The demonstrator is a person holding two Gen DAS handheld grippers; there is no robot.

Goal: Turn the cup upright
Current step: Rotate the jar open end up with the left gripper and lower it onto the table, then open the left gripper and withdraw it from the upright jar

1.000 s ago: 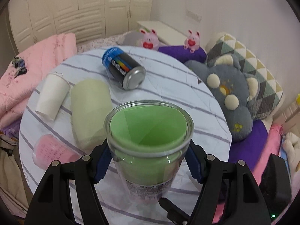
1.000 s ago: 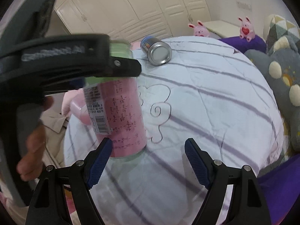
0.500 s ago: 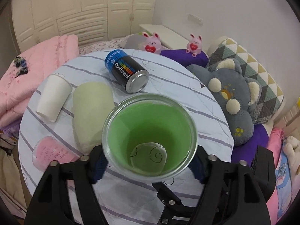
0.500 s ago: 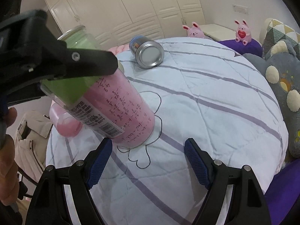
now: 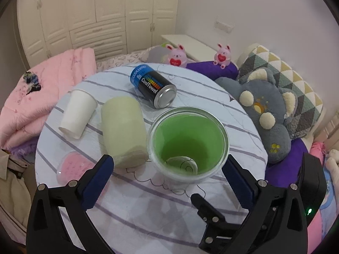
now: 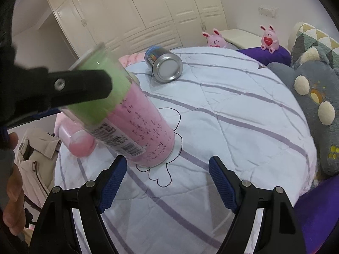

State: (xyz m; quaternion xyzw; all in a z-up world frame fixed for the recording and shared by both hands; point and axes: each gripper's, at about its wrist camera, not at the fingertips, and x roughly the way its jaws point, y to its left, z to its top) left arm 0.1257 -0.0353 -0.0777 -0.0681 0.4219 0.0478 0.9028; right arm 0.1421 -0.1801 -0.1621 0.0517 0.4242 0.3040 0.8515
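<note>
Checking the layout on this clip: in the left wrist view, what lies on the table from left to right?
Pink cup lying at the left edge → white paper cup on its side → pale yellow cup on its side → CoolTowel can on its side → clear cup with green lining, mouth up.

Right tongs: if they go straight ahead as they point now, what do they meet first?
Probably the cup's base, just ahead and left of the open right tongs; depth is uncertain, so they might slide past onto the table.

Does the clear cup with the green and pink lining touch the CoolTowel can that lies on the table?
Apart. The right wrist view shows a strip of striped tablecloth between the cup and the can.
</note>
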